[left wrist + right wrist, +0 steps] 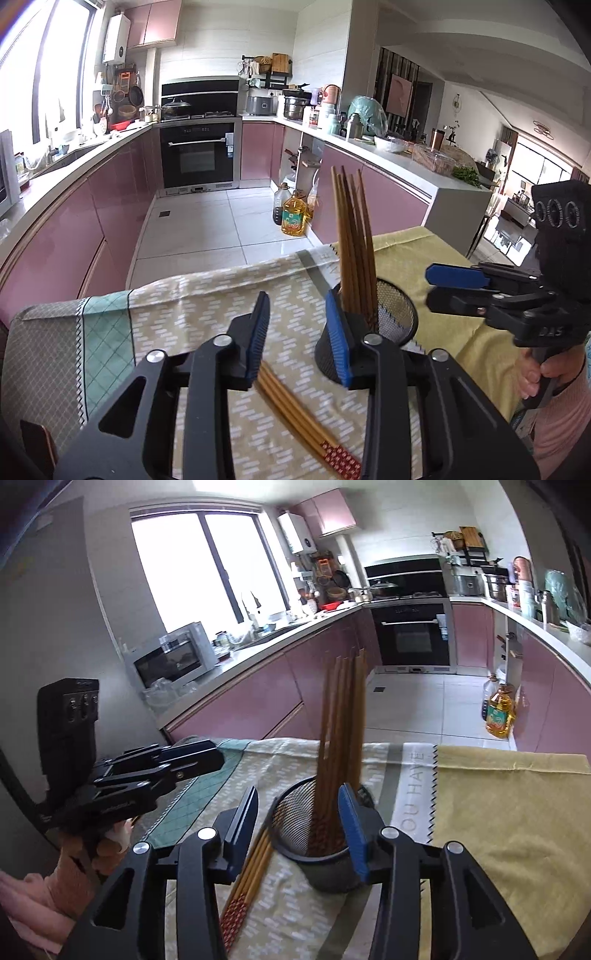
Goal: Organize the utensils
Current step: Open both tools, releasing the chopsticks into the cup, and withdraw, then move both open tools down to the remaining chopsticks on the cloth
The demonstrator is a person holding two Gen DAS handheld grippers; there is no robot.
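I have both the left gripper (299, 328) and right gripper (301, 821) spread and empty. One chopstick bundle (341, 738) stands in the mesh holder (325, 864); the loose chopsticks (299, 417) probably touch its base, awaiting pickup.

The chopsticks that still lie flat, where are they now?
The loose chopsticks lie on the patterned tablecloth, just left of the black mesh holder. In the left wrist view they run diagonally between the left tongs.
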